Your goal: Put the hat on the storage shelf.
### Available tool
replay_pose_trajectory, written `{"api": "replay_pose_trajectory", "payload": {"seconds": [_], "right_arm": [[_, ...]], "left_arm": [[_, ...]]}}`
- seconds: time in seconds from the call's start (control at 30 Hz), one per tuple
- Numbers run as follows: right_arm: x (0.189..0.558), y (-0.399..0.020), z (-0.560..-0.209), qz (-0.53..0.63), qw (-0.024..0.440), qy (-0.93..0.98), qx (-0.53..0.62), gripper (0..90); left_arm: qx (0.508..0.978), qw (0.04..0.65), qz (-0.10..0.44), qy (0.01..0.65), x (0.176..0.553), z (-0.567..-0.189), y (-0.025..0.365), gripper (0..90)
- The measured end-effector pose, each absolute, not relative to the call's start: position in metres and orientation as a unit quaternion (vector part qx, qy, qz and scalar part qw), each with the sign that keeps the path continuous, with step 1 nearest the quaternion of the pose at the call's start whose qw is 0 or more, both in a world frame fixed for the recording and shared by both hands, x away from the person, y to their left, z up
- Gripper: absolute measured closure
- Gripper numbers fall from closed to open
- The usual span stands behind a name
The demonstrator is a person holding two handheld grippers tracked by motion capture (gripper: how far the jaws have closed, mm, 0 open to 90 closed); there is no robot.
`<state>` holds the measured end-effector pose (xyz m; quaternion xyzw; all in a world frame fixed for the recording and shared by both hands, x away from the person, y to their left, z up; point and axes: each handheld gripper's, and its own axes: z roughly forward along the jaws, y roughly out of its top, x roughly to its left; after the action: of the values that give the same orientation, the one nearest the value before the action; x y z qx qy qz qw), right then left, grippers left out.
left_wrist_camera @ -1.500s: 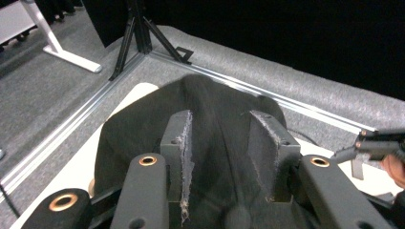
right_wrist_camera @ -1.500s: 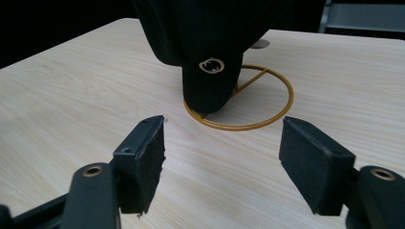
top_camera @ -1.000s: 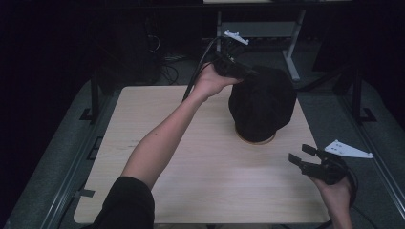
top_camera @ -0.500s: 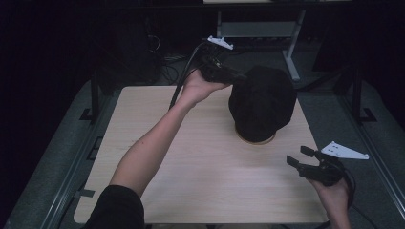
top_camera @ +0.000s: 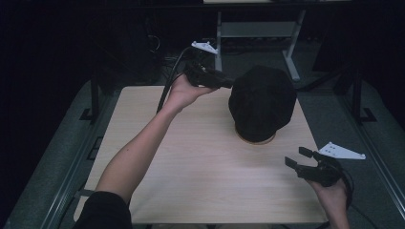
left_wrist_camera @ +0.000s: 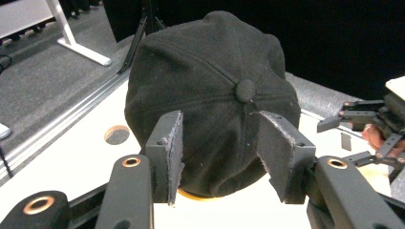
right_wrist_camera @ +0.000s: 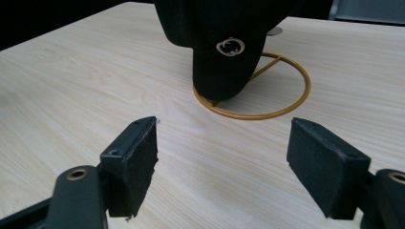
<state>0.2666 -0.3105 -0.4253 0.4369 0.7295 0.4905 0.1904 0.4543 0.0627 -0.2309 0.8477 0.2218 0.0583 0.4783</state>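
Near the table's point(top_camera: 191, 157) far edge, the parted left gripper point(left_wrist_camera: 219, 143) faces the cap point(top_camera: 261, 102); the right gripper point(right_wrist_camera: 222, 157) gapes empty by the right edge.

- A pale wood-grain desk point(top_camera: 191, 157) stood on grey carpet point(top_camera: 334, 119), its top bare along the near side.
- A round hole point(left_wrist_camera: 117, 135) was cut into the desktop.
- Beyond the far edge stood a grey metal frame point(top_camera: 258, 33) with two legs.
- Dark cables point(top_camera: 153, 43) lay on the floor behind it.

The high view looks forward and down on the table point(top_camera: 191, 157). Both gripper views, low and near, share the black cap point(left_wrist_camera: 210, 90).
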Motion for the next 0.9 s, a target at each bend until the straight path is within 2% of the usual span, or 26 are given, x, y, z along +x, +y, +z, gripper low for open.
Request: {"api": "replay_pose_trajectory", "payload": {"seconds": [0.9], "right_arm": [[0.273,-0.302,-0.431,0.475,0.18,0.751,0.421,24.3]], "left_arm": [[0.838,0.479,0.061,0.254,0.399,-0.267,0.126,45.3]]}}
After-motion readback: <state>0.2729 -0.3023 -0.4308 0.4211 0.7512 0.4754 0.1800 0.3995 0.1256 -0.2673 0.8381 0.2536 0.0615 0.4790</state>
